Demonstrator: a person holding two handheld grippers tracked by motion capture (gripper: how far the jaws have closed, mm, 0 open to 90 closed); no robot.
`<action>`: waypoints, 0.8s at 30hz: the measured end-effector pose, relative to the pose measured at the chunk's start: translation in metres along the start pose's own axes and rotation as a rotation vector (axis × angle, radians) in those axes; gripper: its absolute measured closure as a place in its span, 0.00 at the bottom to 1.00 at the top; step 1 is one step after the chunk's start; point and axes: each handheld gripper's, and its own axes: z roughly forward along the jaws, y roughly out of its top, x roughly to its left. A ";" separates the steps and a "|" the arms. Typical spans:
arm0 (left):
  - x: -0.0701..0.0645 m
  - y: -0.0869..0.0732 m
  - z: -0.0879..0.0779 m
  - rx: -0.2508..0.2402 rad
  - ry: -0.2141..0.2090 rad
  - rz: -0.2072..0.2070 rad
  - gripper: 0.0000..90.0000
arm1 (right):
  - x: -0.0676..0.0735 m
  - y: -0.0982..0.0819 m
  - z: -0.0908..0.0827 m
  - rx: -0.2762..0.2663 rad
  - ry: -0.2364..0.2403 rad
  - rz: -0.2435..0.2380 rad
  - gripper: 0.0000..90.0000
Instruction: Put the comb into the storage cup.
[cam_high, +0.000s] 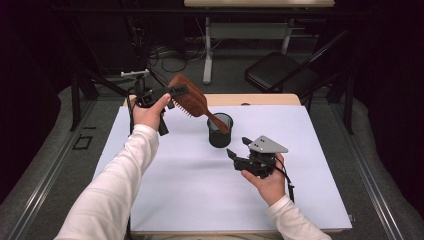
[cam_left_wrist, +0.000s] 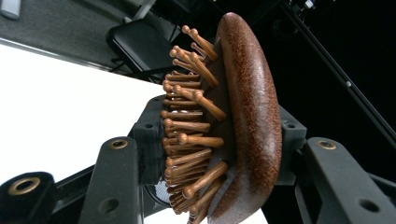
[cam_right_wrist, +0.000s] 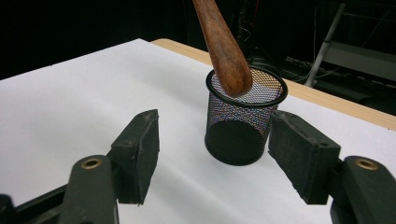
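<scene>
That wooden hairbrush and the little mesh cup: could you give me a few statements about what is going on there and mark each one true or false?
1. The left gripper is shut on the head of the wooden hairbrush. True.
2. The hairbrush lies flat on the white table cover. False: it is held in the air, tilted, with its handle tip at the mouth of the black mesh cup.
3. The right gripper is open, with the cup ahead between its jaws. True.
4. The mesh cup is tipped on its side. False: it stands upright.
5. The right gripper holds the brush's handle. False: it holds nothing.
</scene>
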 end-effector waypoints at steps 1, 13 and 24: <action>0.000 0.000 0.000 -0.004 0.001 -0.001 0.56 | 0.000 0.000 0.000 0.001 0.000 0.001 0.37; 0.005 0.003 0.002 -0.034 0.030 -0.002 0.56 | 0.002 -0.001 0.001 0.033 0.048 0.024 0.34; 0.008 0.004 0.007 -0.042 0.049 -0.007 0.56 | 0.003 0.000 -0.002 0.044 0.093 0.011 0.32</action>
